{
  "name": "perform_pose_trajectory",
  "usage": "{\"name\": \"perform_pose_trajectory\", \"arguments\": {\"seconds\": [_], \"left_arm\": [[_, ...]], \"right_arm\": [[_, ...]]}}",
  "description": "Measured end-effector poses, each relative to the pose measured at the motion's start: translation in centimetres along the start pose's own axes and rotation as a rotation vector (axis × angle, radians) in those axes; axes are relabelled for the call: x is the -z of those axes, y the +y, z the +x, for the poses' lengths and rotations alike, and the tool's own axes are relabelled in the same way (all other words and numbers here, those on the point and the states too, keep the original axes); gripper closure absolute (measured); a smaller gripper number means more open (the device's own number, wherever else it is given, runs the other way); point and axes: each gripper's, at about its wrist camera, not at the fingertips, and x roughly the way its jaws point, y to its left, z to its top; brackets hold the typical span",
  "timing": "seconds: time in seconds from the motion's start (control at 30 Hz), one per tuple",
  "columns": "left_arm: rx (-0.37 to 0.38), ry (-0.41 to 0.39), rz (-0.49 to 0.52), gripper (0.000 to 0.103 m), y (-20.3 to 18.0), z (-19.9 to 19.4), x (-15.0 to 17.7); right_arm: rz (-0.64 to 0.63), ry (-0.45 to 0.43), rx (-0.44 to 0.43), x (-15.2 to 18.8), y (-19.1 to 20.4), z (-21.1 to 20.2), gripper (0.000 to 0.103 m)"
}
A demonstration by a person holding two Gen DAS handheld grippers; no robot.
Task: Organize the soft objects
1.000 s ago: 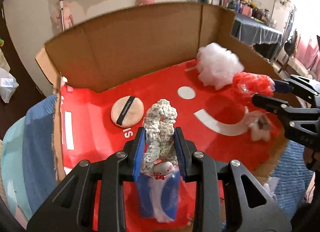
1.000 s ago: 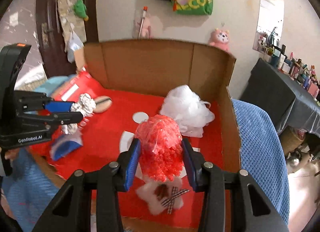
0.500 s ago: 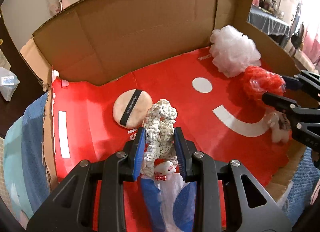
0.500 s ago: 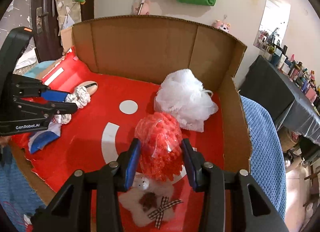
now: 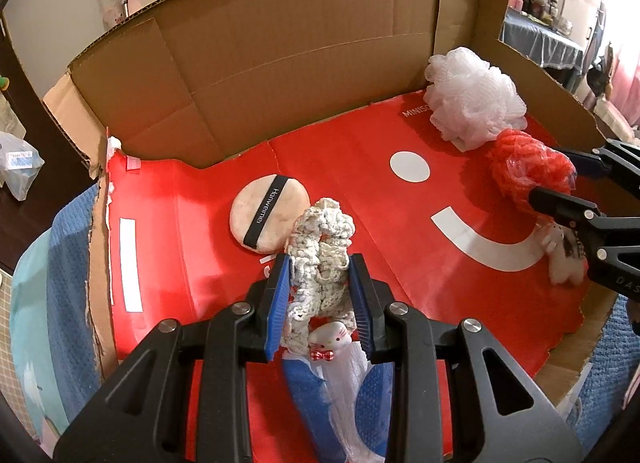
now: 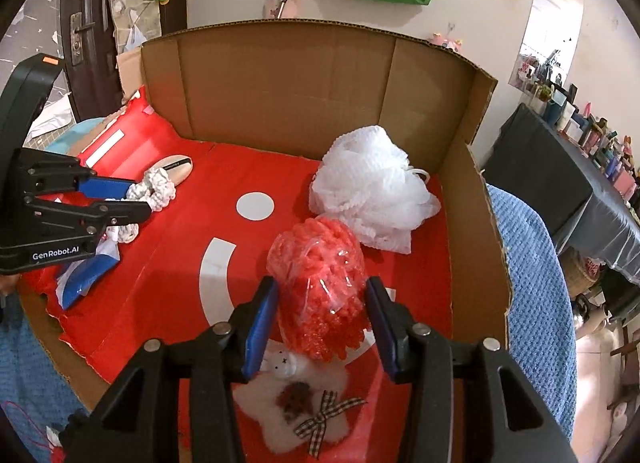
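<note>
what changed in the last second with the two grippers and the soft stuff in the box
The right gripper brought the red scrunchie pack further into the cardboard box, beside the white mesh pouf, and its jaws are now opening, with a gap at each pad. The left gripper stays clamped on the cream crocheted scrunchie. Powder puff and pouf did not move.

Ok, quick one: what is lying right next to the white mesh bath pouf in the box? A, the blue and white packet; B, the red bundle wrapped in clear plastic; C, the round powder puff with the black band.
B: the red bundle sits against the near side of the white pouf, between the fingers of the right claw; the powder puff is far across the box.
</note>
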Motion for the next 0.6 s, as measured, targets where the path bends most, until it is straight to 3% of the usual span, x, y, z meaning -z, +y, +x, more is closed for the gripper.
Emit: {"name": "perform_pose_trajectory", "arguments": {"seconds": [0.23, 0.27, 0.33, 0.6], "left_arm": [[0.016, -0.002, -0.007, 0.071, 0.1, 0.0, -0.1], [0.015, -0.004, -0.010, 0.068, 0.1, 0.0, -0.1], [0.013, -0.023, -0.011, 0.048, 0.1, -0.2, -0.1], [0.023, -0.060, -0.010, 0.044, 0.0, -1.3, -0.3]], "right_arm": [[0.000, 0.004, -0.004, 0.1, -0.2, 0.1, 0.053], [0.002, 0.005, -0.005, 0.1, -0.2, 0.1, 0.053], [0.003, 0.007, -0.006, 0.1, -0.2, 0.2, 0.051], [0.003, 0.010, -0.006, 0.1, -0.1, 0.3, 0.047]]}}
